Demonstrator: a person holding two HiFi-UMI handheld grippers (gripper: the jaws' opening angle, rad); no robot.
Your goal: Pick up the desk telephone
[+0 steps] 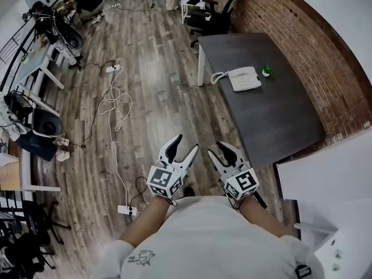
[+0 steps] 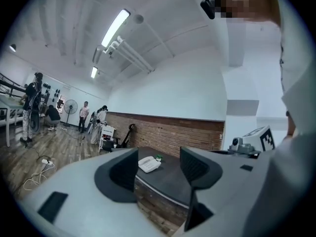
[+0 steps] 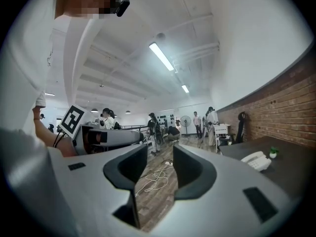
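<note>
A white desk telephone (image 1: 244, 78) with a coiled cord lies on a dark grey table (image 1: 273, 115) by the brick wall; it also shows far off as the telephone (image 2: 149, 164) and the telephone (image 3: 258, 160). My left gripper (image 1: 182, 145) and right gripper (image 1: 220, 148) are held close to my body over the wood floor, well short of the table. Both stand open with nothing between their jaws. The left gripper (image 2: 158, 168) points toward the table; the right gripper (image 3: 160, 164) points past it, down the room.
A small green object (image 1: 267, 71) sits beside the telephone. White cables and a power strip (image 1: 114, 68) lie on the floor at left. Office chairs (image 1: 212, 16) stand beyond the table. Desks with gear (image 1: 35, 121) line the left side. Several people (image 3: 207, 120) stand far off.
</note>
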